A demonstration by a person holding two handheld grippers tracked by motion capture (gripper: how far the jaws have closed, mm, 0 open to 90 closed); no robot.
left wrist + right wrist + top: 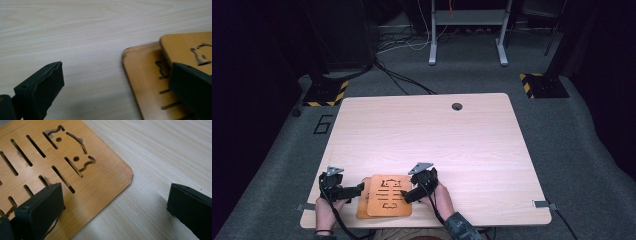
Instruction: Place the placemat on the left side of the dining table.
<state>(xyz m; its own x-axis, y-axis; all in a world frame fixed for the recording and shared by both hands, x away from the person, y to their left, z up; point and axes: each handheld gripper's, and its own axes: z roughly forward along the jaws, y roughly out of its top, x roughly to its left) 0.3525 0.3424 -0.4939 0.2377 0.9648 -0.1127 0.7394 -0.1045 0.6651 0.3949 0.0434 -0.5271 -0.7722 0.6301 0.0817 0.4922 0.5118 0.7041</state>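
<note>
Your left gripper and right gripper, jaws wide, flank stacked boards; left gripper view reveals lower board's edge; counter open above.

you're holding two black grippers: the left gripper and the right gripper. between them an orange-brown bamboo board is showing dark cut-out slots and curly shapes; just under it, toward your left gripper, a second orange-brown board is carrying the same dark slots. beneath both grippers the table is showing pale wood with fine, streaky grain. beyond them yellow-and-black striped plates are sitting on grey carpet.
</note>
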